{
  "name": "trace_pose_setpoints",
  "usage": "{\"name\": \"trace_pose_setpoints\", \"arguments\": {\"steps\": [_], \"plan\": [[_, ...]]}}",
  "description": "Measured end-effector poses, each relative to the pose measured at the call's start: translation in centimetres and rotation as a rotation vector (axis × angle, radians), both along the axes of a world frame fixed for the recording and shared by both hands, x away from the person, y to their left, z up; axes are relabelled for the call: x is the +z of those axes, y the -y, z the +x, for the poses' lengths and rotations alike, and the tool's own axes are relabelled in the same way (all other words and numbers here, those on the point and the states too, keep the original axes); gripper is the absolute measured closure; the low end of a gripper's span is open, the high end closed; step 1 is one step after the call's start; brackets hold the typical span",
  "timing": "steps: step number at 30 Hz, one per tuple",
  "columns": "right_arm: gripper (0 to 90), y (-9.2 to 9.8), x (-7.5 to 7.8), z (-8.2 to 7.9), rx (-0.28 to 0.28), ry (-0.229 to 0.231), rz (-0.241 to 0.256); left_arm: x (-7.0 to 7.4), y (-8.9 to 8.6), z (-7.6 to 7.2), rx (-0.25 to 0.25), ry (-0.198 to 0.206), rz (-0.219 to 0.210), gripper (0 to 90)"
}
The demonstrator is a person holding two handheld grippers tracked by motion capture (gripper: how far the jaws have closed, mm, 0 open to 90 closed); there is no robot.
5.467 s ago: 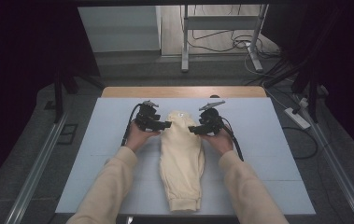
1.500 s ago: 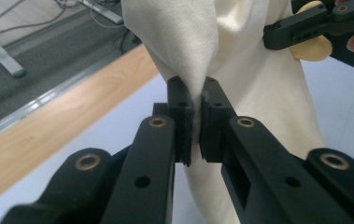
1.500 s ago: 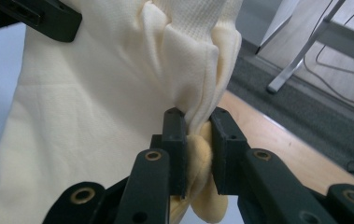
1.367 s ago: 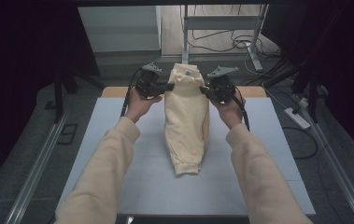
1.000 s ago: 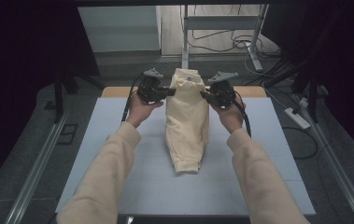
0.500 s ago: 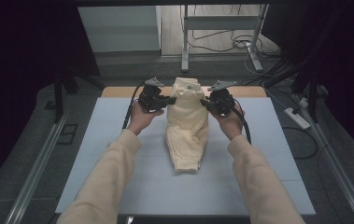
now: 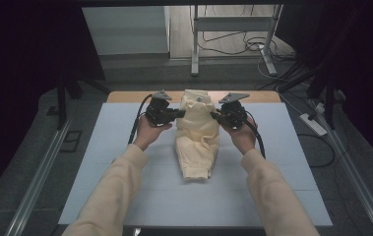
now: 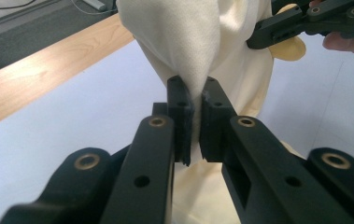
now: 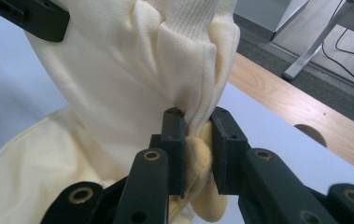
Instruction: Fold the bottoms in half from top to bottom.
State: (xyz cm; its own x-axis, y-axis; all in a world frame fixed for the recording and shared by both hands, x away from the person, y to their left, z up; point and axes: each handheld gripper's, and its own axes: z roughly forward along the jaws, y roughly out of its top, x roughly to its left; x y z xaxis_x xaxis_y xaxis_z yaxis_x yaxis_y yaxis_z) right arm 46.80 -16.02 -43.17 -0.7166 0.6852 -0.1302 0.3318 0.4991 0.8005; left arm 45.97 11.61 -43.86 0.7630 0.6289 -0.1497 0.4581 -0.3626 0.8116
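Above the counter (image 7: 125,187), cream garment (image 7: 197,132) hangs, top lifted, lower end resting on it. Left claw (image 8: 194,100) pinches its left edge; right claw (image 9: 198,122) clamps bunched fabric opposite.

Looks like a lab / recording rig, not a home; work surface is a plain pale-blue mat (image 7: 125,162) laid over a wooden table (image 7: 125,96), w/ a round cable hole in the wood seen in the right gripper view; dark curtains (image 7: 26,44) hang both sides, closing off the bench; metal rails (image 7: 39,177) run along the floor left & right; grey carpet-type floor; loose cables (image 7: 233,44) trail across the floor at the back, around the metal legs of a stand (image 7: 194,44); white power strip (image 7: 313,124) lies on the floor at right; a white cabinet or panel (image 7: 125,29) stands beyond the table; no household furnishings or decor around.
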Motion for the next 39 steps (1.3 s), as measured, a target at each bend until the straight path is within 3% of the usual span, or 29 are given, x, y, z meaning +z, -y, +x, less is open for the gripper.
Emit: {"name": "trace_pose_setpoints", "arguments": {"steps": [39], "plan": [[75.9, 0.6, -3.5, -3.8, 0.061, -0.072, -0.008, -3.6, 0.1, -4.1, -0.044, -0.028, 0.022, 83.2]]}}
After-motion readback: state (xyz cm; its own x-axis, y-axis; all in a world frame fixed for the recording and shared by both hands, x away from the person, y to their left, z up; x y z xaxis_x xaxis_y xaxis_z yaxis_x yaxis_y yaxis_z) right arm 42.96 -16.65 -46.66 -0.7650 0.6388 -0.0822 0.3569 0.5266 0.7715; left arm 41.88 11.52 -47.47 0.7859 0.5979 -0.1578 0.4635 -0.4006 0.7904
